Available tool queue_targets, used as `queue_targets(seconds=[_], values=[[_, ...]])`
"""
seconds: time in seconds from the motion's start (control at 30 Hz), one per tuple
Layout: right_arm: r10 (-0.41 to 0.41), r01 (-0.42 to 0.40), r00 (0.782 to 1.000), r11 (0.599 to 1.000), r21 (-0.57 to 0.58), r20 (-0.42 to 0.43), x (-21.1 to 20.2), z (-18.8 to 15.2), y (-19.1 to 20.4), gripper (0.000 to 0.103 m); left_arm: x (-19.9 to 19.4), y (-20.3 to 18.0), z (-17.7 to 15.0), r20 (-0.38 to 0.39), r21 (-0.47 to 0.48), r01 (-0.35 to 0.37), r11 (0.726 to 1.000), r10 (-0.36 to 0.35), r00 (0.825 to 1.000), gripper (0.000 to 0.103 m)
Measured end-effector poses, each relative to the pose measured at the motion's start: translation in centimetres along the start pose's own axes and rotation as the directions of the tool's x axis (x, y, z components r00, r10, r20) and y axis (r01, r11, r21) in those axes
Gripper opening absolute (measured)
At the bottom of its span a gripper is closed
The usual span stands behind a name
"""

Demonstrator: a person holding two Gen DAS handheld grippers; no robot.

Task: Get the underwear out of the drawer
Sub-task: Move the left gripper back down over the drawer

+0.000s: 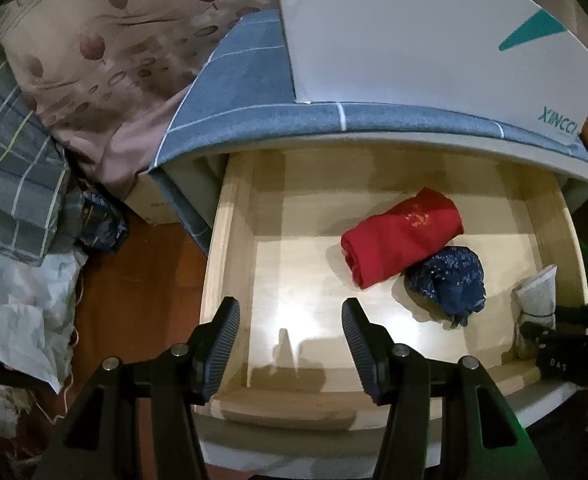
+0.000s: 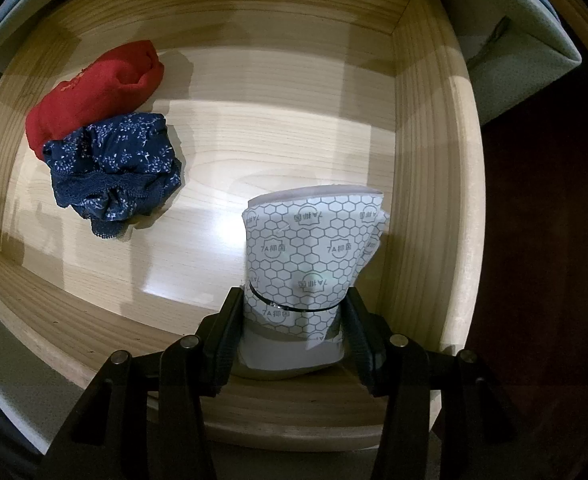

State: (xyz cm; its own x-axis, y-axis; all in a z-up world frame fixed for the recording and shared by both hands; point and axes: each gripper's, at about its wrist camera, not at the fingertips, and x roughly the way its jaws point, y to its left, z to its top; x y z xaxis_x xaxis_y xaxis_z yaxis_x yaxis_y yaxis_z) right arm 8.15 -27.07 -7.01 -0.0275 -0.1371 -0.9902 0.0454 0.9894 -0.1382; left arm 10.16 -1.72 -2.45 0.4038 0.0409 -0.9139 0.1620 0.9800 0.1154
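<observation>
Right gripper [image 2: 291,320] is closed on soft, light patterned underwear [image 2: 310,256] at drawer's [image 2: 426,160] right front corner; left gripper [image 1: 289,344] is held open, empty.

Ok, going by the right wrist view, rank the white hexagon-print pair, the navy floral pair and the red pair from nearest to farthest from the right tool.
1. White hexagon-print pair: gripped in the right tool.
2. Navy floral pair: left, mid-drawer.
3. Red pair: left, behind the navy.
</observation>
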Motion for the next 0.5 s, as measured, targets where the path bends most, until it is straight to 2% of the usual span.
queue_targets(seconds=[0.1,0.5], values=[[0.001,-0.001,1.000,1.000,0.001,0.000,0.00,-0.05,0.02,0.047,0.55,-0.16,-0.13,-0.024,0.007,-0.022,1.000,0.022,0.999,0.054],[0.001,-0.001,1.000,1.000,0.001,0.001,-0.02,-0.20,0.05,0.046,0.19,0.12,-0.30,0.007,-0.012,-0.038,0.999,0.038,0.999,0.054]])
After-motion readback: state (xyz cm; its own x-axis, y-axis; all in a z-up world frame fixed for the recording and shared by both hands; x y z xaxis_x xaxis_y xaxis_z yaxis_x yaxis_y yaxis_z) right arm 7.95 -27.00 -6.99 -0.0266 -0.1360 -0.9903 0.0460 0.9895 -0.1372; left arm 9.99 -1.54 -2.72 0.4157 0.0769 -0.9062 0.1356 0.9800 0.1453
